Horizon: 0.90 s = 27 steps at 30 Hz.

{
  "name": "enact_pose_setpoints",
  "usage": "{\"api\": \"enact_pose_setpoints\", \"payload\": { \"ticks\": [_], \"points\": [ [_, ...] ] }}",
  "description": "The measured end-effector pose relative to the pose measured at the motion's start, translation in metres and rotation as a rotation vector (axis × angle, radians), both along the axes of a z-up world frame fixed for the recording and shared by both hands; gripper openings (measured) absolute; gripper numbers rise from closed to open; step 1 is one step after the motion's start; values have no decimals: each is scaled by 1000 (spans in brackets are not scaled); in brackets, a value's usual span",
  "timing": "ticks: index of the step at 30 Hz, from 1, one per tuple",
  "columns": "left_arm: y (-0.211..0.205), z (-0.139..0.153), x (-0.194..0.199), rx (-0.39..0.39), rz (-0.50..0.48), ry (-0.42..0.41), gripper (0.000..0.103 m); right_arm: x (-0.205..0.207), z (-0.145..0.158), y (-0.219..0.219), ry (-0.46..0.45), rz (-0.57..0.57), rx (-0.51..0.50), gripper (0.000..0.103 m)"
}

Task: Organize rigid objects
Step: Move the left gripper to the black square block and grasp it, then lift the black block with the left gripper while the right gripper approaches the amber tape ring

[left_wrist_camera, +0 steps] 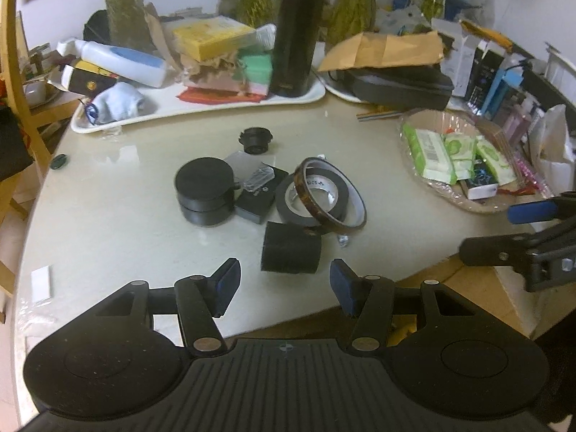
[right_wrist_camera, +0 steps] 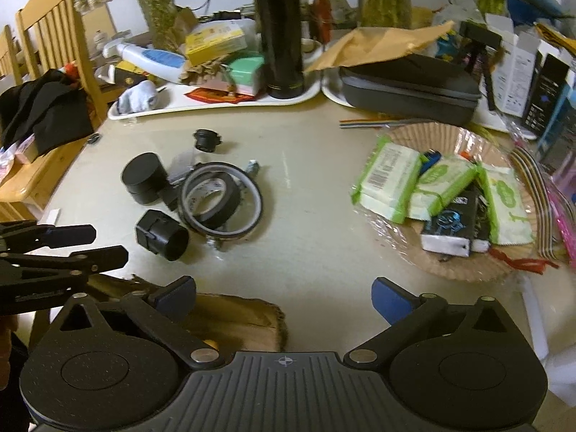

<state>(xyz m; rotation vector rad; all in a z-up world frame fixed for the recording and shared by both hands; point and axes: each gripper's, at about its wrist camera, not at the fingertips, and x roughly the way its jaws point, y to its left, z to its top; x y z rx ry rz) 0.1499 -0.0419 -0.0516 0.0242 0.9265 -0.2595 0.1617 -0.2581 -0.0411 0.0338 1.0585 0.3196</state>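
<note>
Black plastic cylinder (left_wrist_camera: 291,248) lies on its side on the worktop (left_wrist_camera: 126,237), low centre of frame, just ahead of my left gripper (left_wrist_camera: 284,284), jaws open and empty. My right gripper (right_wrist_camera: 284,297), also open, sits farther away.

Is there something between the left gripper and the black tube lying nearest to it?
Nothing visible. The left gripper is open, and only bare table lies between it and the black tube. The tape rolls sit behind the tube.
</note>
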Motion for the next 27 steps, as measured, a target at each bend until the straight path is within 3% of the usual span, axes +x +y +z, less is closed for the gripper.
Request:
{"api": "enact_pose_setpoints", "payload": {
  "ticks": [16,18,27],
  "points": [
    [-23,-32,37,78,29,79,54,3,-2,-13,19,-41,25,103],
    [-24,-34,38,82,33,91,46,3,-1,-12,17,-40,22,103],
    [-17,-19,26,55,40,54,44,4,-1,-12,11,-41,25,103]
  ]
}}
